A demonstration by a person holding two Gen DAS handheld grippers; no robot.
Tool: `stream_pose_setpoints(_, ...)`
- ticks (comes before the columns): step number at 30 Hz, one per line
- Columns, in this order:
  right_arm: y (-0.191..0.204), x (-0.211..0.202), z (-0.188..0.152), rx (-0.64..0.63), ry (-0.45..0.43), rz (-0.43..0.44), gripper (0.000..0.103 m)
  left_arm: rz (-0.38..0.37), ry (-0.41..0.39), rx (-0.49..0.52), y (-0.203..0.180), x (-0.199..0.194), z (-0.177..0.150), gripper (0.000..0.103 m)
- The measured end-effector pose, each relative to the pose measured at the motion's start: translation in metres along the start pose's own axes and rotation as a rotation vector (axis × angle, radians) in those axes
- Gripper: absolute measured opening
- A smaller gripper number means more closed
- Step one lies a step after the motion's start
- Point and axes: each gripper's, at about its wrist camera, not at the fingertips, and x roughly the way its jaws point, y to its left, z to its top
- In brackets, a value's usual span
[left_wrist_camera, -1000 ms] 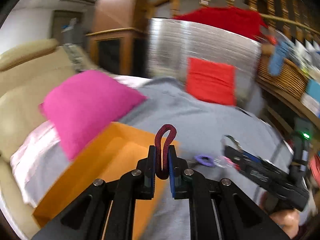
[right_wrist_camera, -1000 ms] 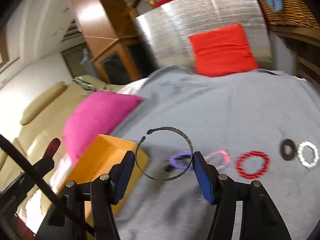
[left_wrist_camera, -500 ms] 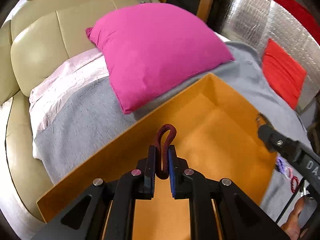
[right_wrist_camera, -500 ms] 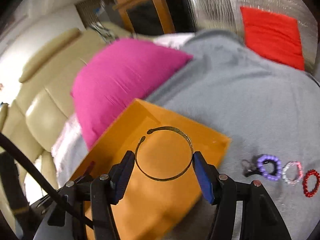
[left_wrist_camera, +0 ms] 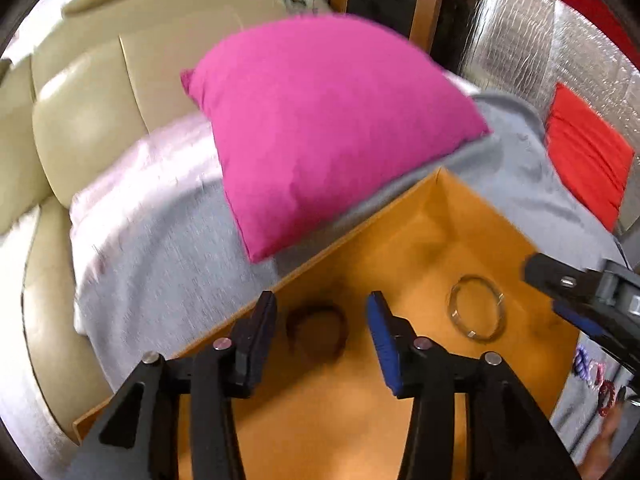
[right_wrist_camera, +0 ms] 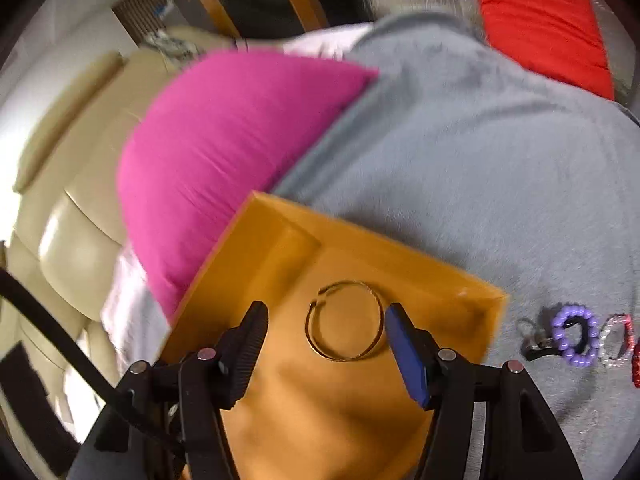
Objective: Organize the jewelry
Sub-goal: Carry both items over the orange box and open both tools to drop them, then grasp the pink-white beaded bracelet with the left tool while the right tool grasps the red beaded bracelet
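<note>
On the far left is the cream sofa (left_wrist_camera: 76,120), with a pale pink sheet (left_wrist_camera: 132,184) and a grey blanket (right_wrist_camera: 480,152) spread over the seat. A bright pink cushion (left_wrist_camera: 320,128) leans there, its lower corner just beside the rim of an orange box (left_wrist_camera: 472,232) that sits on the blanket.

The left tongs (left_wrist_camera: 322,324) hover over the box with their jaws spread wide and nothing between them. Below that gap a dark red fabric band (left_wrist_camera: 316,330) lies on the box floor, blurred. Further right in the same box, well apart from the band, lies a thin gold open bangle (right_wrist_camera: 345,320). The right tongs (right_wrist_camera: 324,332) hang above it, also spread wide; the bangle shows in the gap, the blue pad looks close to its rim, and I cannot tell if they touch.

To the right of the box, on the grey blanket, a small row of beaded bracelets: a purple one (right_wrist_camera: 576,336), then a clear pinkish one (right_wrist_camera: 616,340), then a red one (right_wrist_camera: 636,368) cut off at the edge. Behind them is a red cushion (right_wrist_camera: 540,24) against a silvery foil panel (left_wrist_camera: 532,40).
</note>
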Motion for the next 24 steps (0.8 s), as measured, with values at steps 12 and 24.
stream_pose_setpoints(12,-0.149,-0.193,-0.067,0.202,-0.364,-0.037,0.065,-0.105,-0.365,0.129,-0.064,-0.091,-0.03,0.089)
stream_pose_setpoints(24,-0.29,-0.2,-0.14,0.52,-0.324,-0.059,0.047,-0.184,-0.354,0.363,-0.152,-0.092,-0.074,0.089)
